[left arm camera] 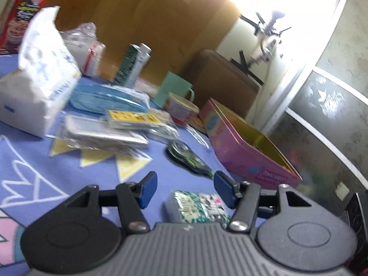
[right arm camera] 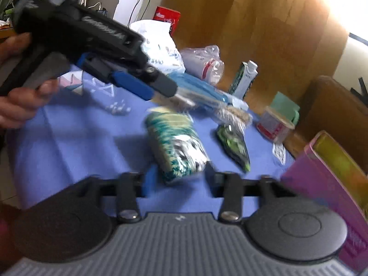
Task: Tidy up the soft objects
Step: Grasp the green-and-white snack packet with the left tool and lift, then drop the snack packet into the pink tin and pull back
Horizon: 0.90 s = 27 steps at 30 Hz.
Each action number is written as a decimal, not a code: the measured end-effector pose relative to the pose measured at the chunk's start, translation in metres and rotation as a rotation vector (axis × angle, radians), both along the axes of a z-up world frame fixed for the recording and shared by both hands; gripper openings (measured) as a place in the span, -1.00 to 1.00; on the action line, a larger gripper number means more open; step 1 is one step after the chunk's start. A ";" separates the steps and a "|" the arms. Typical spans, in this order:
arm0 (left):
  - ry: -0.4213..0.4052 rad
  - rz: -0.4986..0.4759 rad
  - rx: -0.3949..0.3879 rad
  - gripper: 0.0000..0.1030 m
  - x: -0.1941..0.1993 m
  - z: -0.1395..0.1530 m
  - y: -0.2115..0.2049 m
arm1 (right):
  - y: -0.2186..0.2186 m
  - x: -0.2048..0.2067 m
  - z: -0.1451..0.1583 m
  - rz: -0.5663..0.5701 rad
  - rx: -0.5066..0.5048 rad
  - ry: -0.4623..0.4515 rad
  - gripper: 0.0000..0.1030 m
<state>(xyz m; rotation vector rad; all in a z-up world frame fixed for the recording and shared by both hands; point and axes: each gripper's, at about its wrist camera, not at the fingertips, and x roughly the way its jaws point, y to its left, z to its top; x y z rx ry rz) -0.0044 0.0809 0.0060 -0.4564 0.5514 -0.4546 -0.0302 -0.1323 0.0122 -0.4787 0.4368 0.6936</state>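
**Tissue pack on the worktop, both jaws apart**

We see the tissue pack [left arm camera: 197,205], green-and-white patterned, lying flat on the blue cloth [left arm camera: 34,161] that covers the worktop. In the left wrist view it sits just under and between the blue pads of our left hand-held gripper [left arm camera: 185,189], whose jaws stand wide apart and touch nothing. In the right wrist view the same pack [right arm camera: 177,142] lies just ahead of our right hand-held gripper [right arm camera: 178,179]; its jaws are also spread, with the pack's near end between the fingertips, though blur keeps us from telling whether they touch it.

Just beside the pack, toward the pink tin, lies a green correction-tape dispenser [left arm camera: 188,157]. The pink tin [left arm camera: 250,147] stands open near the worktop's edge, its gold inside showing. Farther back we find a stack of clear-wrapped flat packs [left arm camera: 119,128], a blue packet [left arm camera: 103,97] behind them, and a white paper bag [left arm camera: 39,85] standing upright. A small round tub [left arm camera: 181,109], a mint-green card [left arm camera: 173,90] and a carton [left arm camera: 127,65] stand near the wooden wall [left arm camera: 161,23]. A red box [left arm camera: 25,13] rises at the far corner.

In the right wrist view a hand [right arm camera: 16,99] holds the left device raised above the cloth.
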 end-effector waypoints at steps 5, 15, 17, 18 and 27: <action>0.030 -0.037 0.038 0.06 0.001 -0.003 -0.014 | -0.018 0.016 -0.001 -0.053 0.142 0.149 0.35; 0.095 -0.075 0.059 -0.21 0.002 -0.007 -0.030 | -0.017 0.022 -0.008 -0.058 0.252 0.219 -0.09; 0.077 -0.107 0.053 -0.21 0.010 0.002 -0.039 | -0.031 0.021 -0.005 -0.069 0.263 0.194 -0.13; 0.063 -0.129 0.060 -0.21 0.016 0.007 -0.047 | -0.037 0.021 -0.002 -0.085 0.270 0.171 -0.14; -0.137 -0.288 0.137 -0.21 0.092 0.058 -0.165 | -0.118 0.049 0.034 -0.377 0.380 -0.039 -0.16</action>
